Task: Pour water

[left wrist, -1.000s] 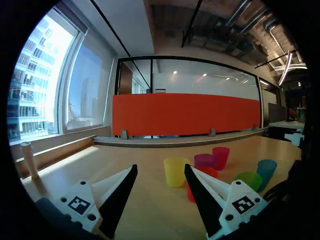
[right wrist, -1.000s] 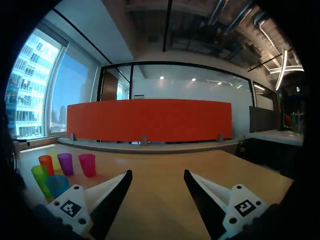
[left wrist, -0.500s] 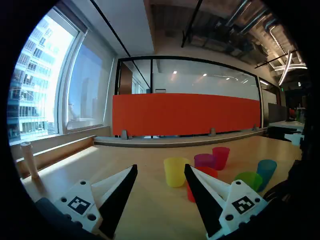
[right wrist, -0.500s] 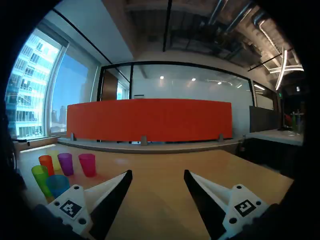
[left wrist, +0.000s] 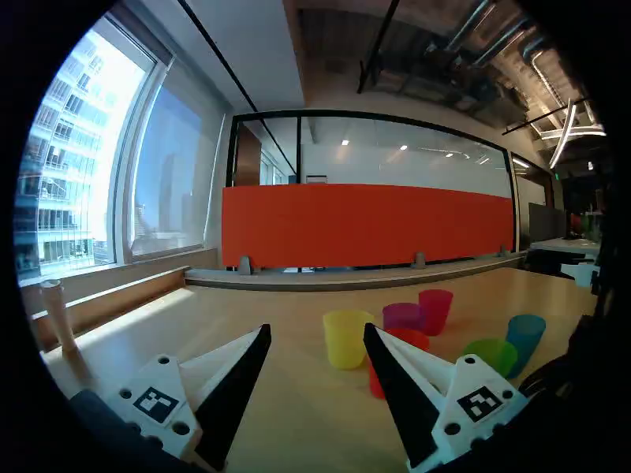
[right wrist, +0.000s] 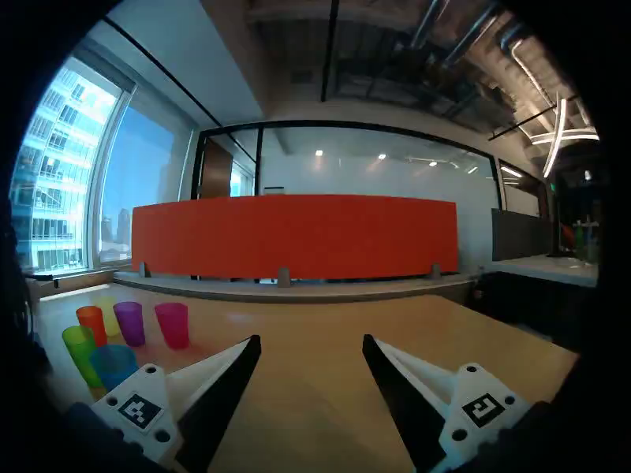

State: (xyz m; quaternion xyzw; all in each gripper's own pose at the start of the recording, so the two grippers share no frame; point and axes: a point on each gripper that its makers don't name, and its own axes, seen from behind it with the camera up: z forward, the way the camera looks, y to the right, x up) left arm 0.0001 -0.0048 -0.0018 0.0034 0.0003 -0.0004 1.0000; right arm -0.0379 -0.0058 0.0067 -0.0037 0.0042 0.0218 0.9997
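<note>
Wood-grain counter (left wrist: pixel 308 422) fills the foreground in the left gripper view, and the left gripper (left wrist: pixel 315 331) hovers low over it, fingers (left wrist: pixel 237 378) spread wide with nothing between them. Just past the tips sits a cluster of plastic cups. The yellow cup (left wrist: pixel 345 339) is nearest, upright, framed in the gap between the fingers. The red cup (left wrist: pixel 413 338) is half hidden behind the finger on the right of that view. Behind those two stand the purple cup (left wrist: pixel 403 315) and the pink cup (left wrist: pixel 435 310), side by side. Off to the right are the green cup (left wrist: pixel 489 351) and the teal cup (left wrist: pixel 526 331), close together. Whether any of them holds water, I cannot tell from this angle.

Over to the right gripper view: the right gripper (right wrist: pixel 310 340) is spread open too, empty, pointing across bare counter. The same cups sit well off to its left, near the edge of the view, all upright. At the back of the counter stands a long orange divider panel (left wrist: pixel 367 225), with tall windows (left wrist: pixel 71 181) bright on the left.
</note>
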